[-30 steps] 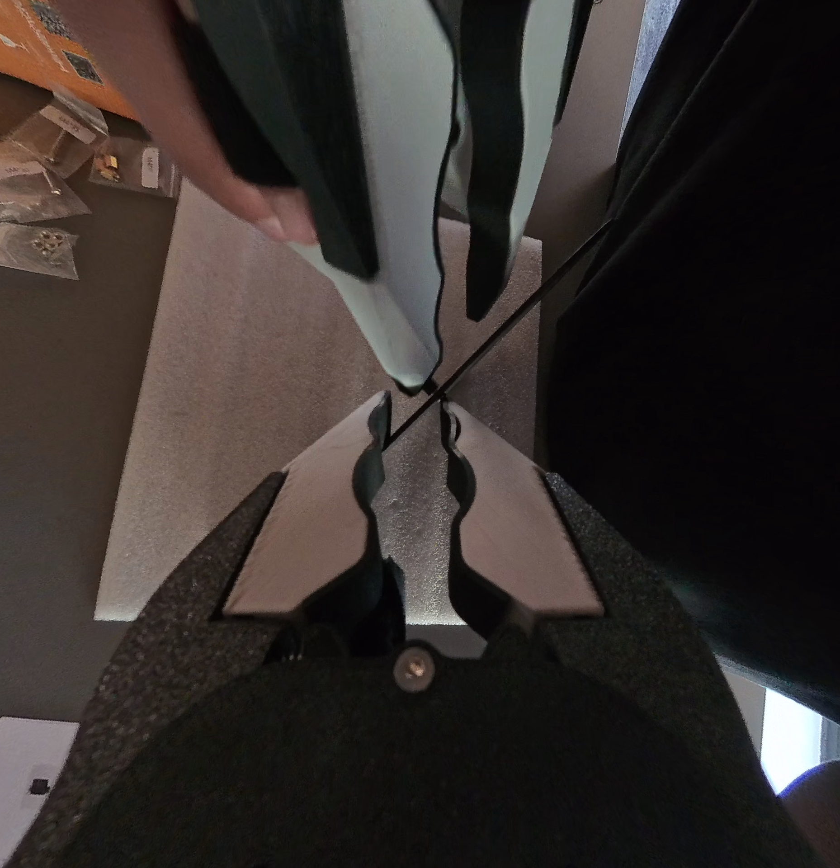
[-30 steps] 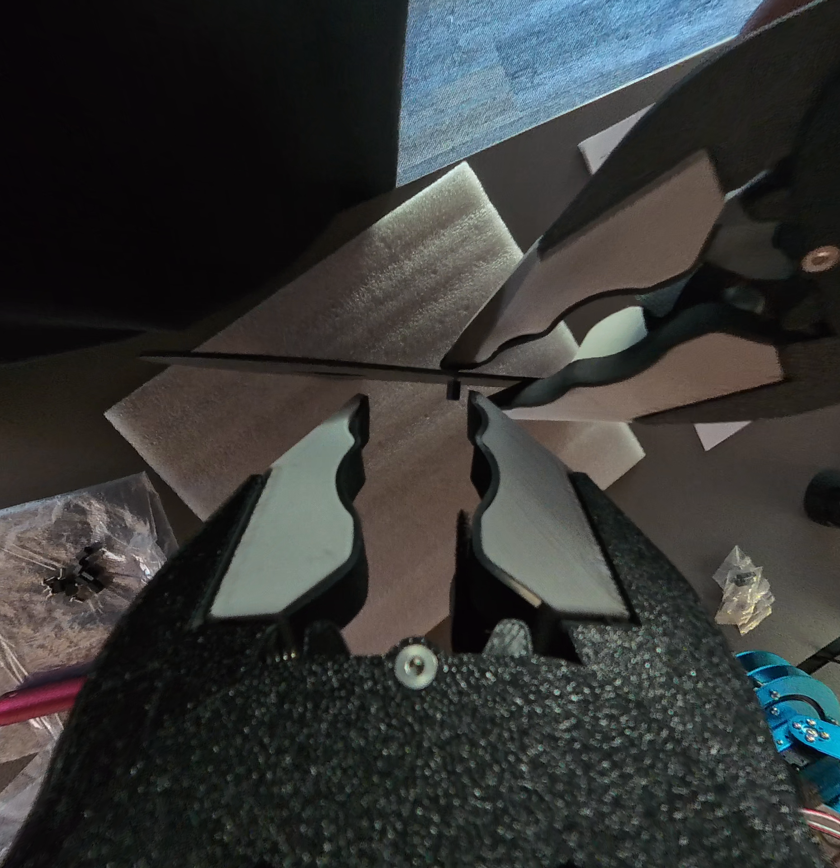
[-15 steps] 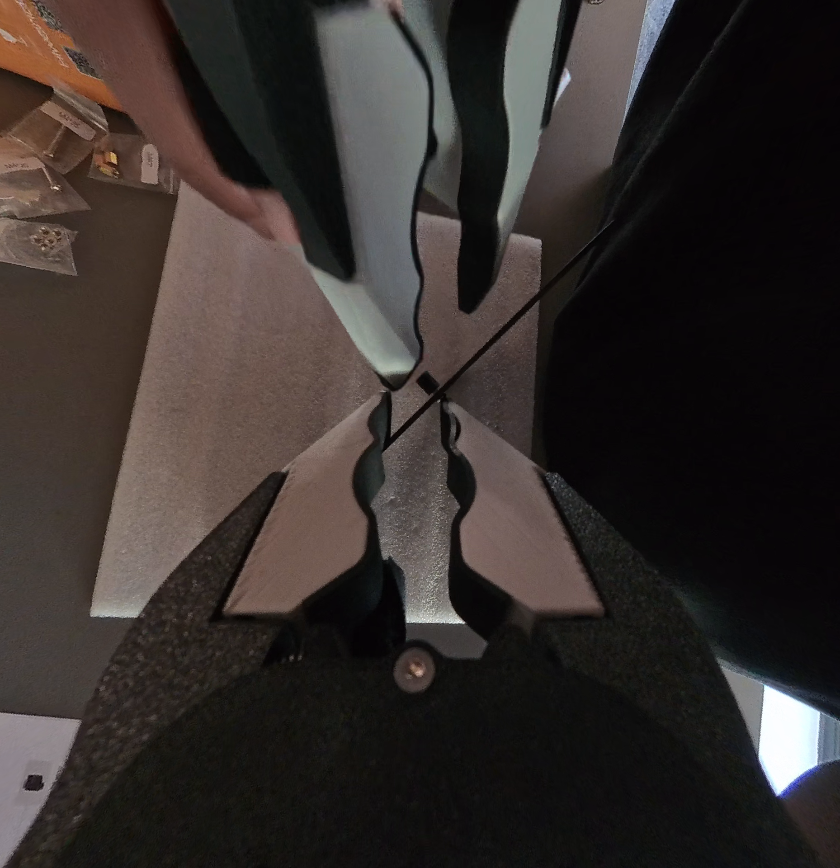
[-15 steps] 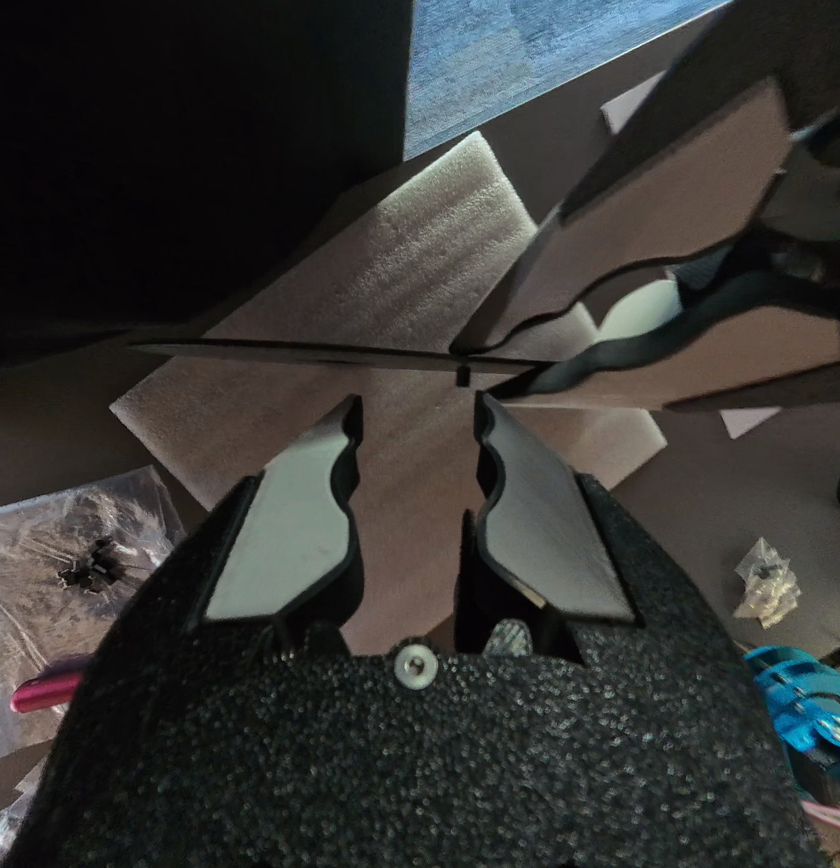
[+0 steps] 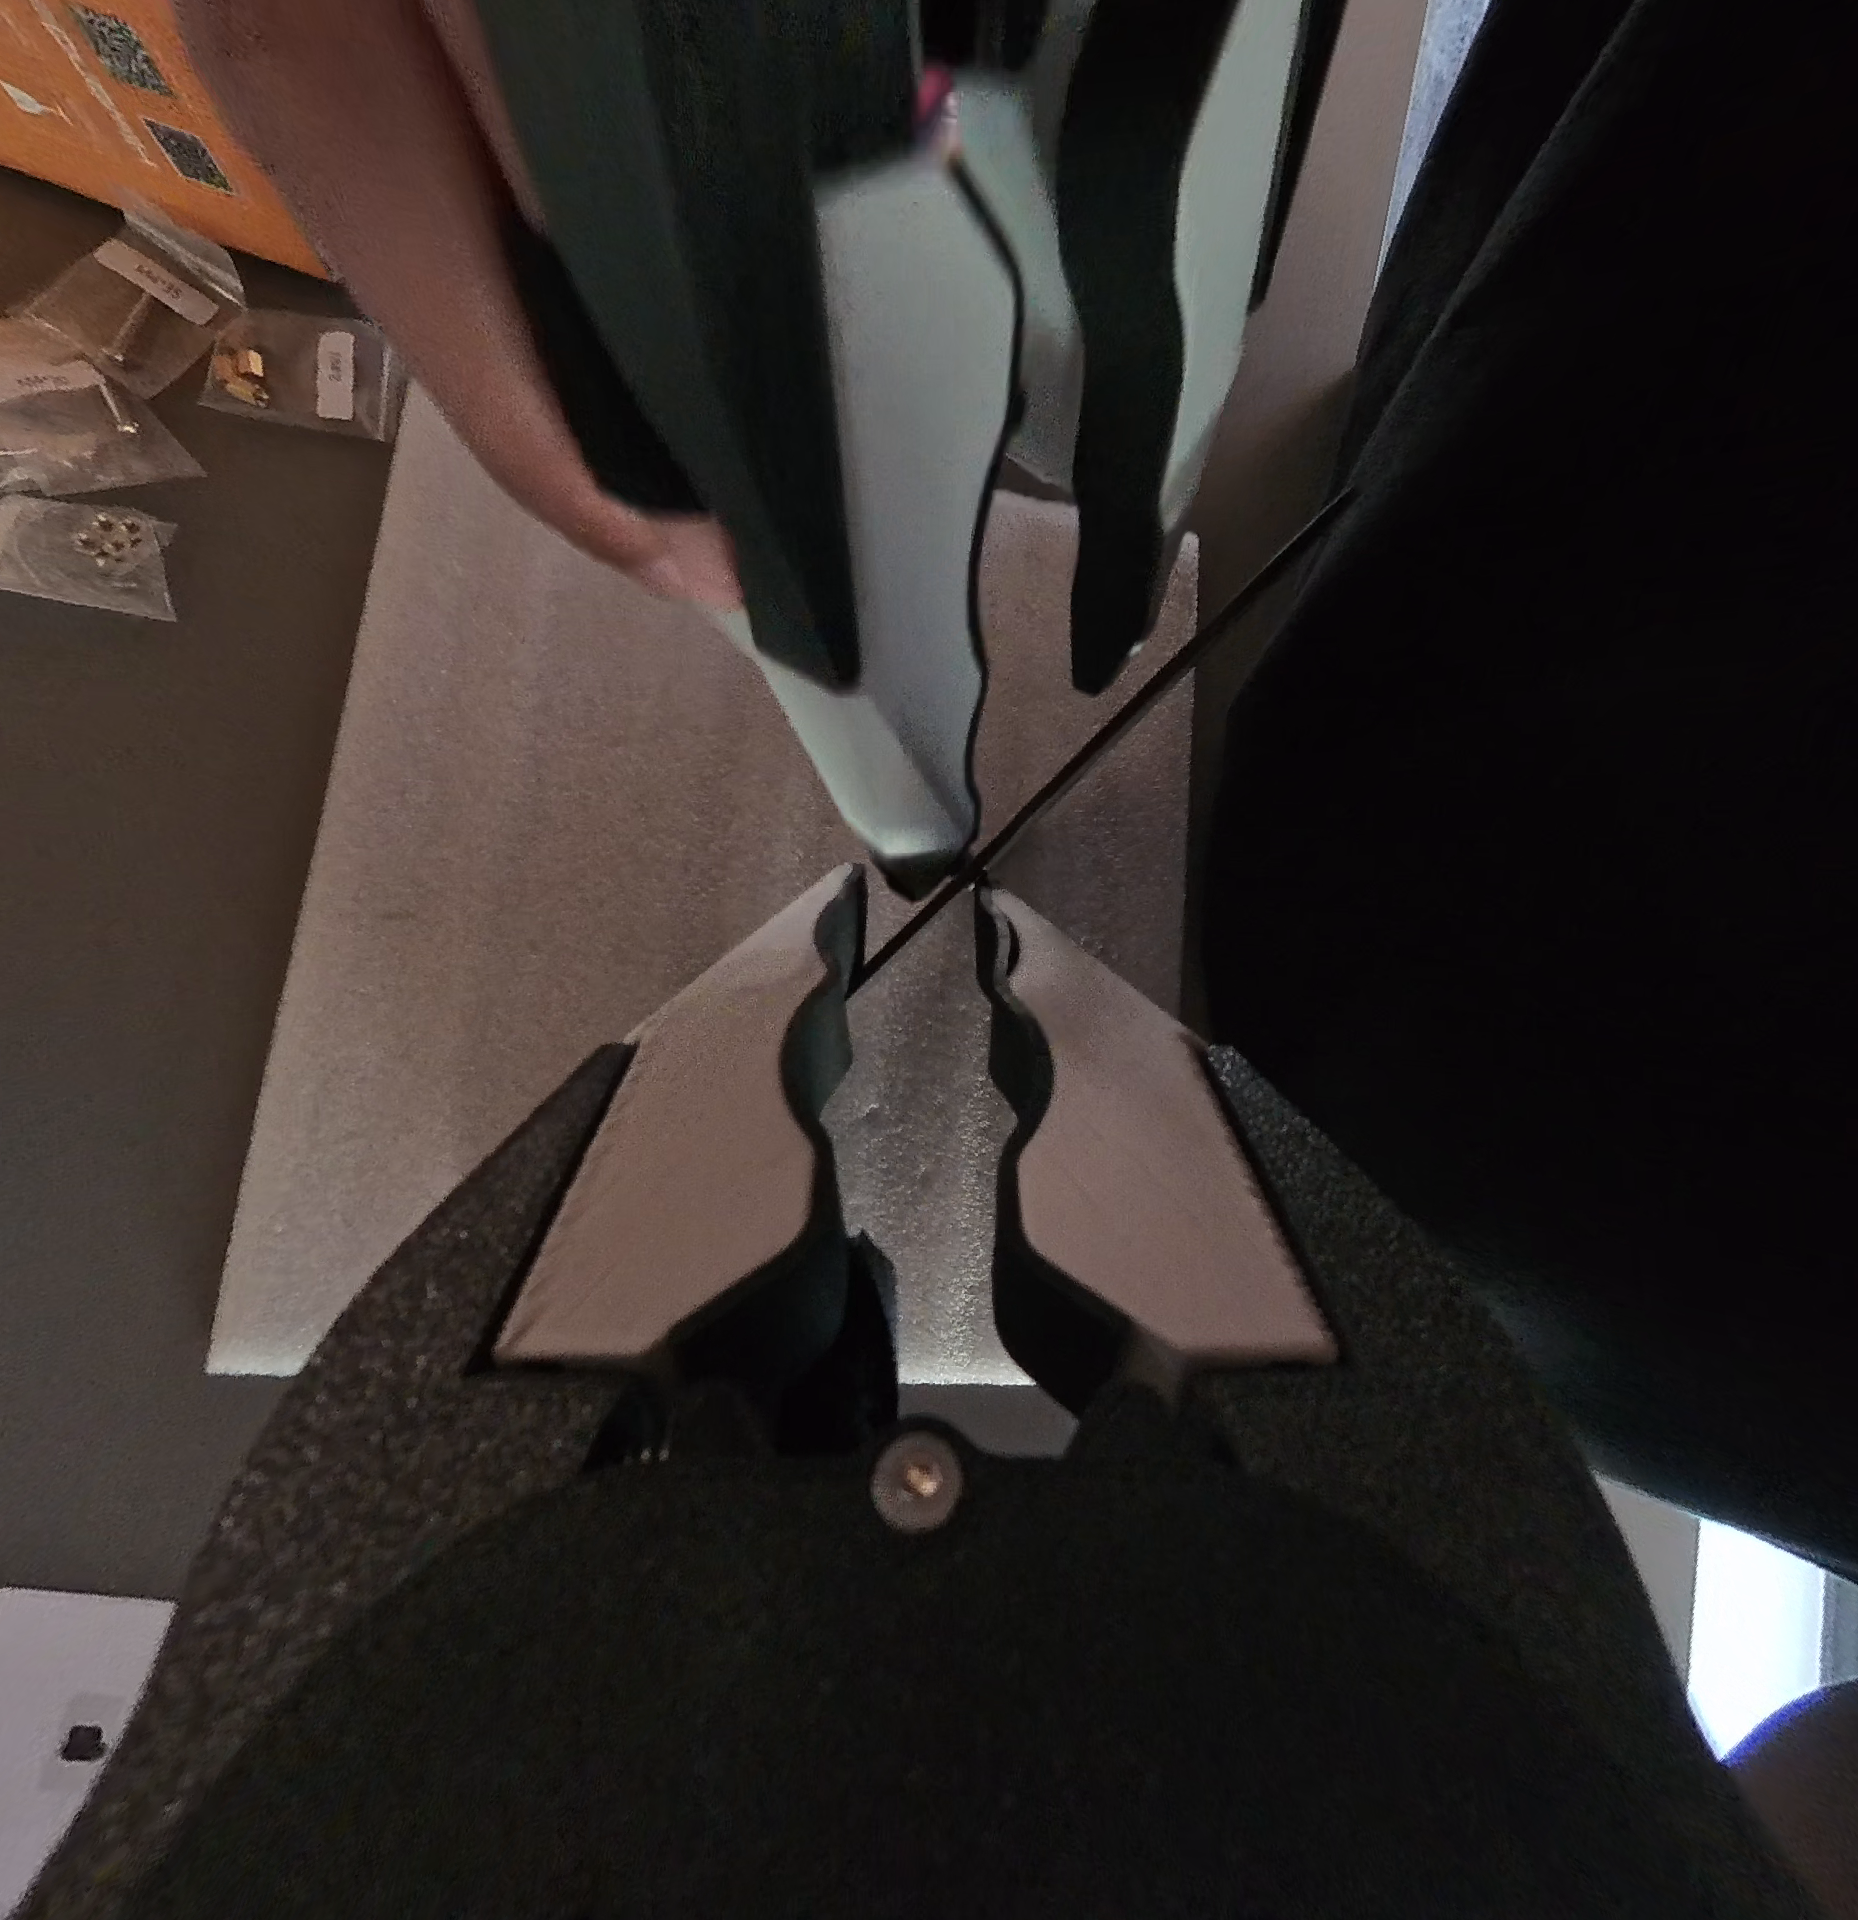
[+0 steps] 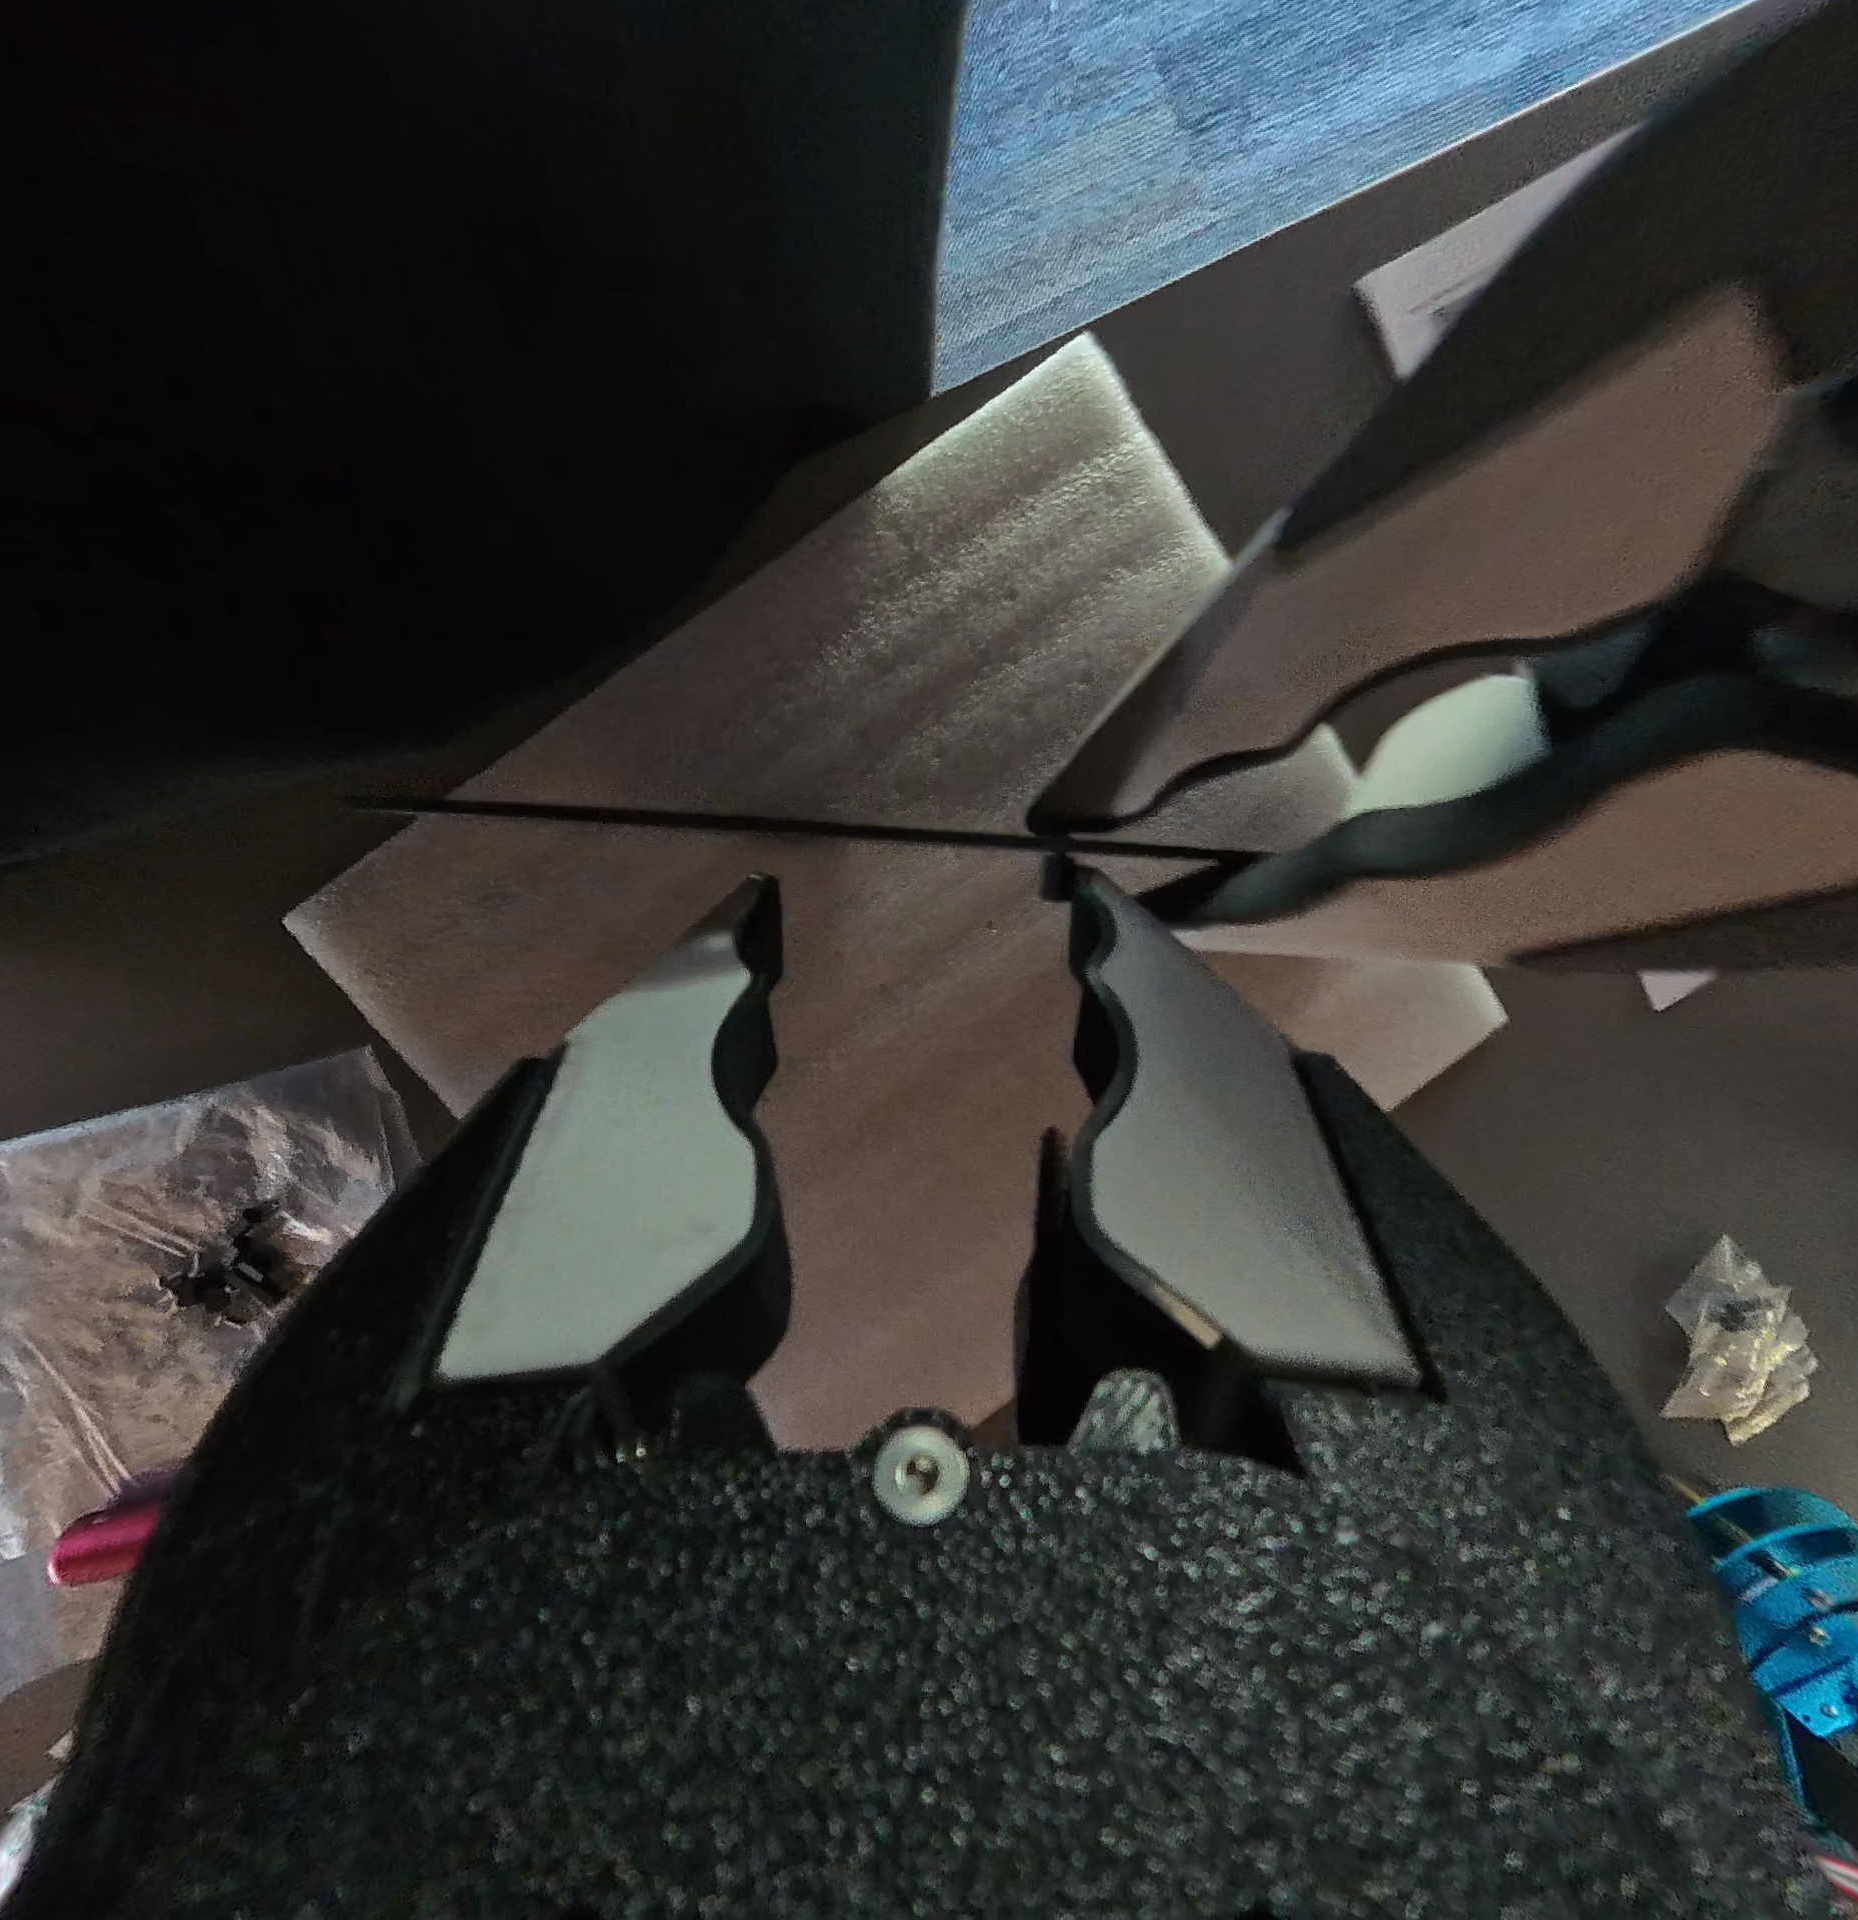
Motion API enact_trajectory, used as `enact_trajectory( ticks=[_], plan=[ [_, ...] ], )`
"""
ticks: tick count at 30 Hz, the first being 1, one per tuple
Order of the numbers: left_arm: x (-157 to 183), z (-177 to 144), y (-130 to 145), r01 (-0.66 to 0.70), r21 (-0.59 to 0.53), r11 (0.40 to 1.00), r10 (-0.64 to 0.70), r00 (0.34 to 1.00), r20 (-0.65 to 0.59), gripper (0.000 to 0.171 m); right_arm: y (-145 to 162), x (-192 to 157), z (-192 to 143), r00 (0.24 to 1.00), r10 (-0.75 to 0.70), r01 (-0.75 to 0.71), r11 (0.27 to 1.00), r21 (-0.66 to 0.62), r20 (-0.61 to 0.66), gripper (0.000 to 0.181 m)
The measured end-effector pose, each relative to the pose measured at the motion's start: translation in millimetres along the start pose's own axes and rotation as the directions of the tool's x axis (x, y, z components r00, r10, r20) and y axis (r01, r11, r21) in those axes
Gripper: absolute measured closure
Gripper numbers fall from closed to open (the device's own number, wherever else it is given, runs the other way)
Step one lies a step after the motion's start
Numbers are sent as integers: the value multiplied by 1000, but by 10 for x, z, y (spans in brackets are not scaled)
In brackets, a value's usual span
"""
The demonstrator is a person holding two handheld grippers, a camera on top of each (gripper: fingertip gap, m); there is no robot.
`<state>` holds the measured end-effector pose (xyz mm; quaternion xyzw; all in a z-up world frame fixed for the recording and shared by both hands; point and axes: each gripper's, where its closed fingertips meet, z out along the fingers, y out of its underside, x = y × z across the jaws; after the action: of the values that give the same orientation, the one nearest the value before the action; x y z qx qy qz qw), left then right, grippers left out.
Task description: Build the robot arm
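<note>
Thin rod, likely light and whippy, crosses narrow left gripper, grip unclear; right gripper wide, near.

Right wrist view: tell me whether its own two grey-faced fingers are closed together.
No: the right gripper stands open, with the white foam sheet visible between its fingers.

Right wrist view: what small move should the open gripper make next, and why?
Probably shift the right gripper to its right: the small black piece under the thin black rod sits at its right fingertip, not centred between the open jaws.
</note>
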<state>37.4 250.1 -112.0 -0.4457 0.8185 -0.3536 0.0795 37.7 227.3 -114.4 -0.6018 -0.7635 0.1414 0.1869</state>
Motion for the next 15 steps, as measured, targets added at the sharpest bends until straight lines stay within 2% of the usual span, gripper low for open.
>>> enact_trajectory(
  ticks=[2, 7, 9, 12, 15],
  plan=[
    [-4, 2, -1, -2, -4, 1000, 2, 1000, 0, 151, 42, -7, 92, 1000, -5, 5, 1000, -17, 1, 121],
    [-9, 2, -5, -2, 1, 1000, 2, 1000, -1, 152, -10, 66, -120, 1000, -2, 3, 1000, 9, -28, 133],
    [-8, 2, -6, -3, 4, 1000, 3, 1000, 0, 152, -11, 26, -79, 1000, -1, 1, 1000, -2, -2, 132],
    [-5, 0, -1, -5, 1, 1000, 5, 1000, 0, 152, 49, -7, 86, 1000, -5, 5, 1000, -27, 13, 122],
    [-5, -3, -1, -3, 6, 1000, 3, 1000, -2, 152, 37, 65, -51, 1000, -5, 4, 1000, -20, -18, 130]
  ],
)
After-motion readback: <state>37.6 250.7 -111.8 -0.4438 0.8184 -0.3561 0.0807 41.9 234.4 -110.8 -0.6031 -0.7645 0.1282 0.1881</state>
